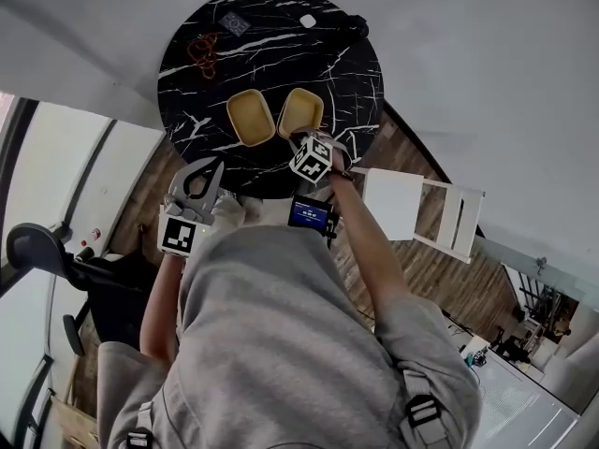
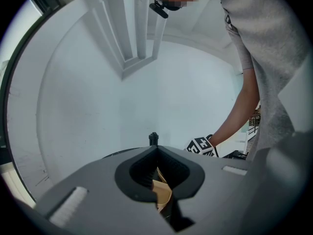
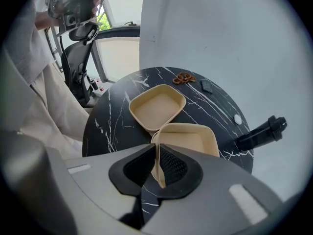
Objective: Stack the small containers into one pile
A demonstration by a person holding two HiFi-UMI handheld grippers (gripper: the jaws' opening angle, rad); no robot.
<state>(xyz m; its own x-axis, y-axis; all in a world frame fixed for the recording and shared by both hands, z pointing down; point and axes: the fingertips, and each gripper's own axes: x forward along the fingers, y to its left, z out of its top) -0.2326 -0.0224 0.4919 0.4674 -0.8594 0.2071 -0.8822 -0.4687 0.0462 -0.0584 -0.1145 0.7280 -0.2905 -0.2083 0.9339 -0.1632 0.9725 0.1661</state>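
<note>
Two tan square containers sit on the round black marble table [image 1: 271,45]. The left container [image 1: 251,117] [image 3: 155,106] lies flat and empty. The right container [image 1: 300,112] [image 3: 188,138] is tilted, its far corner touching the left one's rim. My right gripper [image 1: 304,143] [image 3: 156,148] is shut on the right container's near wall, which stands thin between the pads. My left gripper [image 1: 211,165] [image 2: 155,148] hangs shut off the table's near-left edge, pointing toward the wall. A scrap of tan shows through the gap under its jaws; what it is I cannot tell.
At the table's far side lie brown rings [image 1: 201,48] [image 3: 184,77], a small dark piece [image 1: 234,23], a white disc [image 1: 308,21] and a black handle [image 3: 261,133]. A white chair [image 1: 421,209] stands right of the table, a black office chair [image 1: 37,251] at the left.
</note>
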